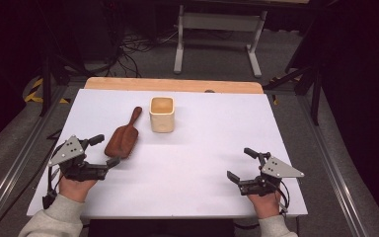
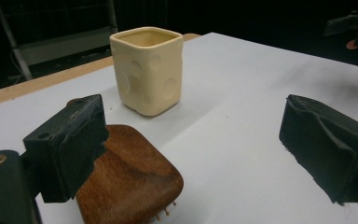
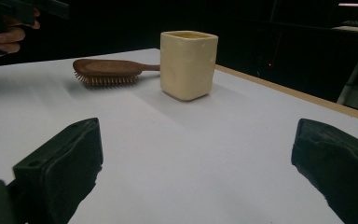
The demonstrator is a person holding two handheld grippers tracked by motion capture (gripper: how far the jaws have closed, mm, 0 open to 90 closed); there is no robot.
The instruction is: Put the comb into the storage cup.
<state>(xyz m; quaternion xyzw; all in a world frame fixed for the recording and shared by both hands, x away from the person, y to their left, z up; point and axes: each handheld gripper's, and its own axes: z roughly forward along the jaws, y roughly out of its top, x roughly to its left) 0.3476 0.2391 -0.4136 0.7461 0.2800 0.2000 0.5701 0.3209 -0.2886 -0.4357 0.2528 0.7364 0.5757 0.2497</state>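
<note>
A brown wooden hairbrush (image 1: 123, 139) lies bristles down on the white table (image 1: 202, 148), its handle pointing away toward the far edge. A cream square cup (image 1: 162, 114) stands upright just right of the handle. My left gripper (image 1: 107, 150) is open at the brush's near end. In the left gripper view the brush head (image 2: 130, 179) lies low beside the left jaw, touched by neither pad, with the cup (image 2: 148, 70) beyond it. My right gripper (image 1: 238, 163) stands open near the front right with nothing between its jaws. Its own view shows the cup (image 3: 188, 63) and brush (image 3: 105, 67) farther off.
A wooden strip (image 1: 172, 85) runs along the table's far edge. Beyond it stands a white metal frame (image 1: 217, 29) on a floor with cables. Bare tabletop lies between the two grippers and to the right of the cup.
</note>
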